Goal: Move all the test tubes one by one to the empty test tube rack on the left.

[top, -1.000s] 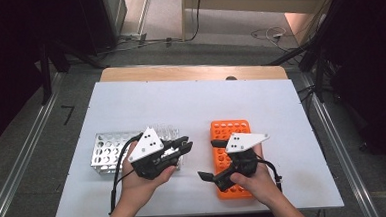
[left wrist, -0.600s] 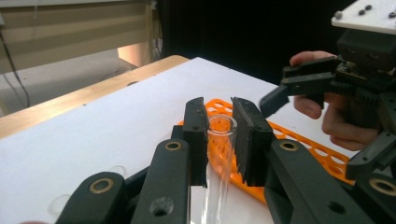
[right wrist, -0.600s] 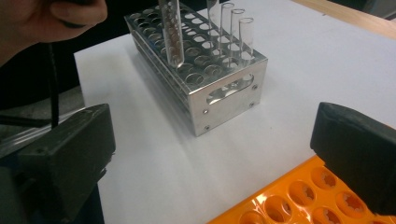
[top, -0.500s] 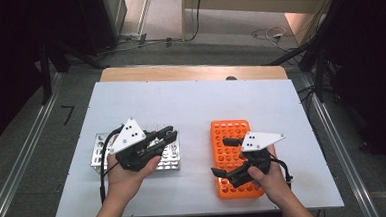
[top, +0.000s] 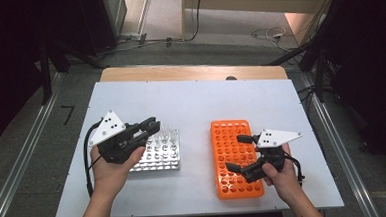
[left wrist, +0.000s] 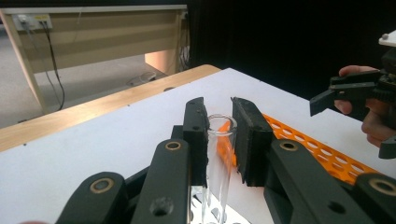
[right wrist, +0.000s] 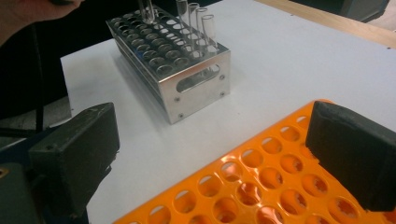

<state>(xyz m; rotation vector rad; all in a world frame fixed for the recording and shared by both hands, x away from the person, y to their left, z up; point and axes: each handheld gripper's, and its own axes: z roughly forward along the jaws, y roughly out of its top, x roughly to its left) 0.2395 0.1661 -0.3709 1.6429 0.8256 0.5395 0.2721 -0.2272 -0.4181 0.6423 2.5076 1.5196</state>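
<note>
My left gripper (top: 151, 126) hangs over the far left part of a metal tube rack (top: 159, 159), shut on a clear glass test tube (left wrist: 218, 154). The tube stands upright between the pads (left wrist: 250, 135), its rim level with their tips. In the right gripper view the tube's lower end (right wrist: 147, 13) is at the rack's top holes (right wrist: 154, 44). Several more glass tubes (right wrist: 198, 21) stand in that rack's far row. My right gripper (top: 233, 152) is open over the near right part of an orange rack (top: 227, 136), with nothing between its jaws.
Both racks sit on a white tabletop (top: 195, 103) with a wooden strip (top: 189, 72) along its far edge. Bare table lies between the racks (right wrist: 261, 79). Cables and dark equipment stand on the floor beyond.
My left gripper has carried the tube leftward, from the gap between the racks to over the metal rack. My right gripper has moved right and nearer along the orange rack.
</note>
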